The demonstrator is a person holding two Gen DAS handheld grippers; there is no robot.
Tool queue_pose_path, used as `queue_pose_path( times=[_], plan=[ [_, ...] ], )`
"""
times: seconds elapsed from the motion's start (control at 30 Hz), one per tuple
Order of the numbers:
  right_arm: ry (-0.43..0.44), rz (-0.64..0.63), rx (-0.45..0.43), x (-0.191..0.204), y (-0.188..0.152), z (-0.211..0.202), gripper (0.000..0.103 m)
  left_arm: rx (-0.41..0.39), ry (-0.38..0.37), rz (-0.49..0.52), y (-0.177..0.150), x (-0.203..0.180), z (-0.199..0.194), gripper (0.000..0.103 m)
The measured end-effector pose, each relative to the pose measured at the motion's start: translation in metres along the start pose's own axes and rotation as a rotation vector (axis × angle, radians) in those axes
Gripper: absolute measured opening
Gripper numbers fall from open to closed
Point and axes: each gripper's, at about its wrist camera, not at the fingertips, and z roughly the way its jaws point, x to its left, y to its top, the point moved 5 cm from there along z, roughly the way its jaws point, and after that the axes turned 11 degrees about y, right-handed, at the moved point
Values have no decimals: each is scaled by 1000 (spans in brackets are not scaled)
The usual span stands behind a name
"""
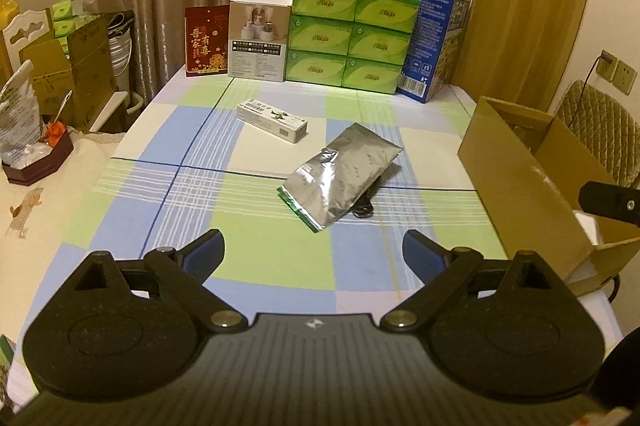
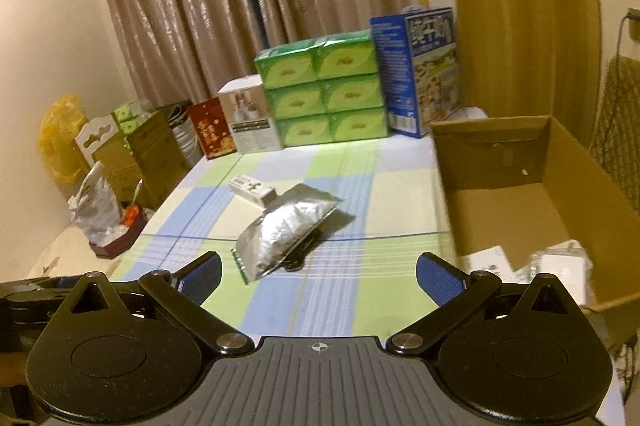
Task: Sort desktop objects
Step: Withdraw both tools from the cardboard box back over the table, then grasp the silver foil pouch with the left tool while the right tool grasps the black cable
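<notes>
A silver foil pouch (image 1: 342, 176) (image 2: 285, 234) lies on the checked tablecloth (image 1: 248, 198) with a small black object (image 1: 363, 212) partly hidden under it. Behind it rests a slim white box (image 1: 272, 119) (image 2: 253, 190). An open cardboard box (image 1: 532, 182) (image 2: 516, 194) stands at the table's right edge, with white items inside. My left gripper (image 1: 314, 252) hovers open in front of the pouch, holding nothing. My right gripper (image 2: 318, 276) is open too, empty, near the pouch and just left of the cardboard box. Part of the right gripper (image 1: 608, 202) shows over the box.
Along the table's back stand a red packet (image 1: 206, 42), a white product box (image 1: 260, 38), stacked green tissue packs (image 1: 348, 38) and a blue carton (image 1: 434, 42). Left of the table are cardboard boxes (image 1: 76, 74), a plastic bag (image 1: 18, 118) and a dark tray (image 1: 38, 162).
</notes>
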Motion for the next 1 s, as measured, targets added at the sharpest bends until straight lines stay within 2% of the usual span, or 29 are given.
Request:
queue_pose_path(
  times=[0.33,0.73,0.87,1.0],
  plan=[
    [28,20,53,-2,3,61,101,0,-11,114,14,4,52,97],
    [10,52,116,-38,-7,135,101,5,-34,319,10,-15,131,97],
    [-4,47,138,-49,-10,158,101,-11,-9,351,10,-20,149,97],
    [-8,39,157,-59,-11,177,101,-10,-28,384,10,-27,166,96]
  ],
)
